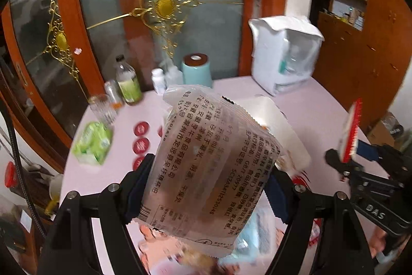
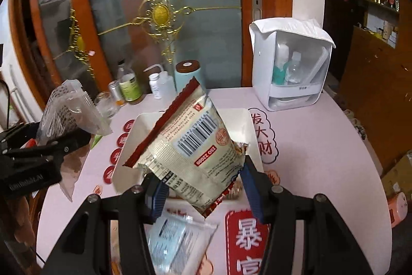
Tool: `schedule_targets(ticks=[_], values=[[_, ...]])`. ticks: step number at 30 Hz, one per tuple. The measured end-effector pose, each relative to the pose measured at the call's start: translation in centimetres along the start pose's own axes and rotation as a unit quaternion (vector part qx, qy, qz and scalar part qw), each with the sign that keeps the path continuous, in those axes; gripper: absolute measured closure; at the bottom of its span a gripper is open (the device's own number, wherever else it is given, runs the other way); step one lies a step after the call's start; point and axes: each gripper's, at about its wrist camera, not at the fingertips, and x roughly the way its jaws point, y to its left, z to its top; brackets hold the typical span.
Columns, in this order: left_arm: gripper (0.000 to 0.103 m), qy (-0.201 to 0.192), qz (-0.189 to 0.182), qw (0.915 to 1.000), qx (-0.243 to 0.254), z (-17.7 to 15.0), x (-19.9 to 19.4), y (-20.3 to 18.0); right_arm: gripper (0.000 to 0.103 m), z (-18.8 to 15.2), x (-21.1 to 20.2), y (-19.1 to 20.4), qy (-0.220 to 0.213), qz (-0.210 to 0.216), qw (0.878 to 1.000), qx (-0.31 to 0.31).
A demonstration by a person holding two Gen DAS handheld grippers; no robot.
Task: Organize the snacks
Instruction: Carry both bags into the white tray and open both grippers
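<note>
My left gripper [image 1: 211, 172] is shut on a clear snack packet with black Chinese print [image 1: 208, 166] and holds it above the table; the packet also shows in the right wrist view [image 2: 67, 110]. My right gripper [image 2: 203, 177] is shut on a cream snack bag with red edges and a barcode [image 2: 190, 143], held over a white square tray [image 2: 144, 125]; the bag shows edge-on in the left wrist view [image 1: 350, 133]. A blue-white packet [image 2: 177, 239] lies on the table below my right gripper.
On the round pink table [image 2: 322, 146] stand a white dispenser box with bottles [image 2: 291, 63], a teal canister [image 2: 188, 76], bottles [image 2: 128, 84] and a glass [image 2: 105, 102]. A green tissue pack [image 1: 92, 143] lies at the left. A glass door stands behind.
</note>
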Motion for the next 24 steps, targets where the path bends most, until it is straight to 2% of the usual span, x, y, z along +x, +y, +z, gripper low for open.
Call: schedule_targets(ticks=[4,11,14,16,19,24], values=[[0.026,0.001,0.018,0.9998,0.002,1.7,3.9,0.9,0.049,0.7,3.3,1.1,0.028,-0.014,1.000,0.003],[0.025,0.040,0.028,0.9988,0.000,1.4,10.0,1.2,0.046,-0.2,8.8,3.0,0.084,-0.038,0.995,-0.031],[0.025,0.057,0.029,0.9979,0.004,1.1,12.1,1.1,0.035,-0.9,10.2,3.5,0.099,-0.052,0.993,-0.045],[0.021,0.066,0.029,0.9974,0.009,0.7,13.1,1.1,0.021,-1.4,10.4,3.7,0.101,-0.055,0.992,-0.050],[0.017,0.082,0.027,0.9960,0.022,0.4,14.1,0.8,0.016,-1.8,9.8,3.6,0.100,-0.043,0.993,-0.042],[0.001,0.078,0.027,0.9964,0.019,0.1,13.7,1.0,0.011,-2.1,8.1,3.0,0.097,-0.035,0.994,-0.030]])
